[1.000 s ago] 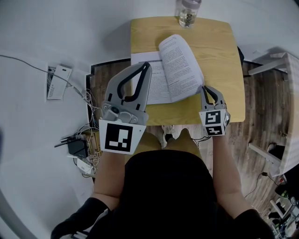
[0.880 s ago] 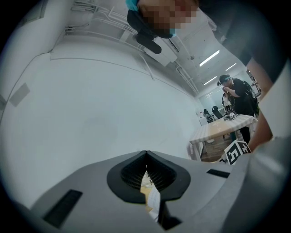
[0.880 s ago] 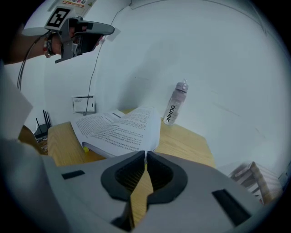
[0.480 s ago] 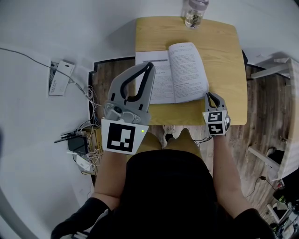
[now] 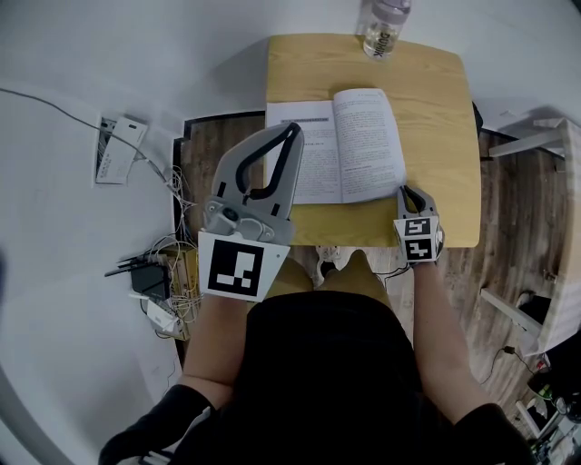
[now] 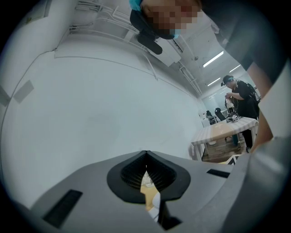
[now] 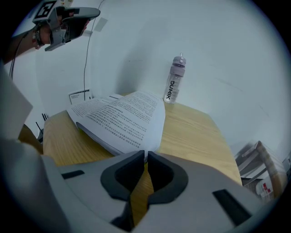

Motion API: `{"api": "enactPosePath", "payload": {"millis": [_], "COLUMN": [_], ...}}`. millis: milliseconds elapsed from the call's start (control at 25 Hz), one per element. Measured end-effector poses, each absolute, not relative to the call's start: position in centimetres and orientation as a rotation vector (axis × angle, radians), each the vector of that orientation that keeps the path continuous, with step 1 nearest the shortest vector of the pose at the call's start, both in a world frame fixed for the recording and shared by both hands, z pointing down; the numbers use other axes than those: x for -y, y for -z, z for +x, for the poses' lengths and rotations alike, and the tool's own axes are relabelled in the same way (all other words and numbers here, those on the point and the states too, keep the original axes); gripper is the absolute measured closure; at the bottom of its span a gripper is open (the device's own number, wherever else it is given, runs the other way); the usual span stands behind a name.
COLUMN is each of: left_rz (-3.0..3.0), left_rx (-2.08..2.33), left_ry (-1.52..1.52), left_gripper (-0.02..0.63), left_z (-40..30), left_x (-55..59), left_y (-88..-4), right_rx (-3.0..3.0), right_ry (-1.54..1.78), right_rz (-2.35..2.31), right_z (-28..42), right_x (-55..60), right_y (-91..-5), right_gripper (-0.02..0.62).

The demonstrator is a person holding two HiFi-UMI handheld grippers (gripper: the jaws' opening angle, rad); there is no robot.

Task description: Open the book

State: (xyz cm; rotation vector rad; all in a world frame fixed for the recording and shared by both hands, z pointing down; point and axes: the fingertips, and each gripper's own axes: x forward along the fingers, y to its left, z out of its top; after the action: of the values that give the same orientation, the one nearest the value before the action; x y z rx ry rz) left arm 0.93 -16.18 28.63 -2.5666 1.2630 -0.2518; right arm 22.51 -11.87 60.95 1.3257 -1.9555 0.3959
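– On the table [image 5: 436, 100], head view: the count?
– One book [image 5: 349, 145], lying open, near the middle. One bottle [image 5: 386, 27], upright at the far edge. Two grippers. Cables [image 5: 177, 209] on the floor, left.
– Anything in the way?
– Left gripper [image 5: 291, 129] hangs raised, covering part of the book's left page. Right gripper [image 5: 406, 189] sits low at the book's near right corner.
– Left gripper view?
– Jaws together at the tips, nothing held. White wall ahead; a person [image 6: 241, 98] far off at right.
– Right gripper view?
– Jaws all but closed, pinching the near corner of the top page [image 7: 132, 118]. Bottle beyond the book, well apart.
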Motion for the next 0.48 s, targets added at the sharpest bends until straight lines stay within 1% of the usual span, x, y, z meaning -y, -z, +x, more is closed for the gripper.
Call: {"api": "enactPosePath", "payload": {"millis": [480], "left_rz": [-2.561], "left_rx": [-1.248], "left_ry": [0.258], "left_gripper": [0.598], "left_z": [1.31], "left_x": [16.05], "left_y": [-28.72], "right_rx": [1.970], "right_ry": [-0.405], "right_rz": [1.351], "right_z": [22.49], "right_x": [11.93], "right_y": [-61.08], "right_gripper": [0.557]}}
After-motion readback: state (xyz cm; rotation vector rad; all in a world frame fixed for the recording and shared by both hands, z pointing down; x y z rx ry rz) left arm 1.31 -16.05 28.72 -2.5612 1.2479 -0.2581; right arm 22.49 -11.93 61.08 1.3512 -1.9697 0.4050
